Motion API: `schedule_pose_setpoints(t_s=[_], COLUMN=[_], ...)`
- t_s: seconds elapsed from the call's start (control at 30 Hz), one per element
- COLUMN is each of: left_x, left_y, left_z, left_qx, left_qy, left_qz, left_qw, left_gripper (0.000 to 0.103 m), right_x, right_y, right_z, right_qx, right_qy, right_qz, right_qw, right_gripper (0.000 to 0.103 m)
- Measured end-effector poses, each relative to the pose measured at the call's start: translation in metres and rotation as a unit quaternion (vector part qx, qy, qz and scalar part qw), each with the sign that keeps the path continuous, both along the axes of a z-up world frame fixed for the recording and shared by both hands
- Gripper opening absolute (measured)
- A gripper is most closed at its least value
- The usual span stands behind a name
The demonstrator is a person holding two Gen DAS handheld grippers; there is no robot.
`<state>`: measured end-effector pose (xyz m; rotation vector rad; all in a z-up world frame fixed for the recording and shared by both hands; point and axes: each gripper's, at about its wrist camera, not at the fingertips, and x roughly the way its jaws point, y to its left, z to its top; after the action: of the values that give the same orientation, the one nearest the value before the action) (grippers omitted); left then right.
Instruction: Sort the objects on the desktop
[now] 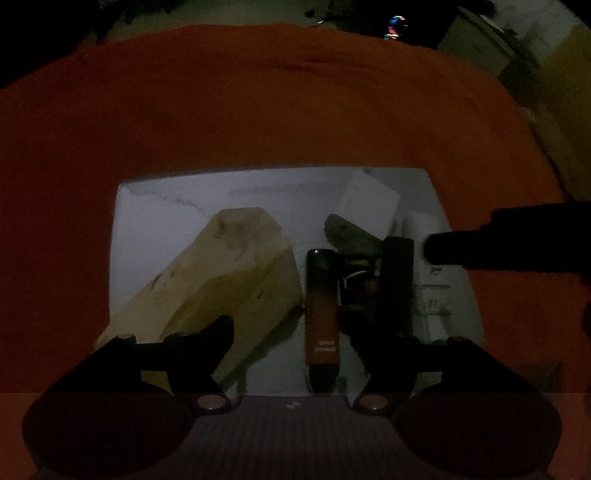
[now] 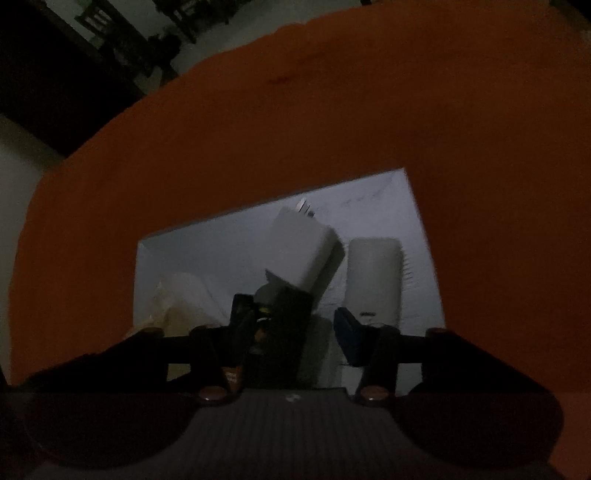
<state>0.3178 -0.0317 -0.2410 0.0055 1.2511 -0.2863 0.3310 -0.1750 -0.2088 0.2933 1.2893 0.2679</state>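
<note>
Both views are dim. A white open box [image 1: 122, 236] stands on an orange cloth [image 1: 258, 103]. In it lie a pale wooden block [image 1: 229, 273], an orange-and-black stick [image 1: 321, 314], a dark clip-like item [image 1: 369, 284] and white chargers [image 1: 369, 199]. My left gripper [image 1: 310, 332] is open above the box, fingers either side of the stick. My right gripper [image 2: 295, 332] is open over the same box [image 2: 155, 266], above the dark item [image 2: 280, 310], with a white charger [image 2: 310, 247] and a white rounded device [image 2: 373, 280] beyond. The right gripper's finger shows in the left wrist view [image 1: 480, 251].
The orange cloth [image 2: 332, 110] covers the table around the box. Beyond its far edge are a dark room, pale furniture [image 1: 480, 37] and a small coloured light [image 1: 393, 27].
</note>
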Motion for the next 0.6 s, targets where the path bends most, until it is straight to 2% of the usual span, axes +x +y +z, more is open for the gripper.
schedule_pose_setpoints(t_s=[0.03,0.1,0.33,0.43,0.5,0.6], left_x=[-0.001,-0.002,-0.004,-0.003,-0.002,-0.002], left_y=[-0.002,-0.005,-0.014,-0.018,-0.020,-0.023], left_z=[-0.001,-0.004,-0.014,-0.020,-0.024,-0.030], left_qx=[0.001,-0.001,-0.010,-0.003,0.000,0.006], left_qy=[0.000,0.001,0.012,0.015,0.019,0.025], left_qz=[-0.006,-0.014,-0.023,-0.024,-0.024,-0.024], left_qw=[1.0000,0.9999,0.9996,0.9996,0.9995,0.9994], left_gripper=[0.063,0.052,0.048,0.039,0.030,0.025], right_x=[0.001,0.002,0.008,0.011,0.013,0.014], right_y=[0.004,0.007,0.022,0.026,0.030,0.034], right_z=[-0.002,-0.005,-0.016,-0.023,-0.029,-0.031], right_qx=[-0.004,-0.013,-0.032,-0.049,-0.057,-0.075], right_qy=[0.005,0.012,0.037,0.044,0.039,0.025], right_qz=[0.003,0.000,0.001,0.003,0.006,0.013], right_qw=[1.000,1.000,0.999,0.998,0.998,0.997], right_gripper=[0.047,0.045,0.045,0.044,0.044,0.041])
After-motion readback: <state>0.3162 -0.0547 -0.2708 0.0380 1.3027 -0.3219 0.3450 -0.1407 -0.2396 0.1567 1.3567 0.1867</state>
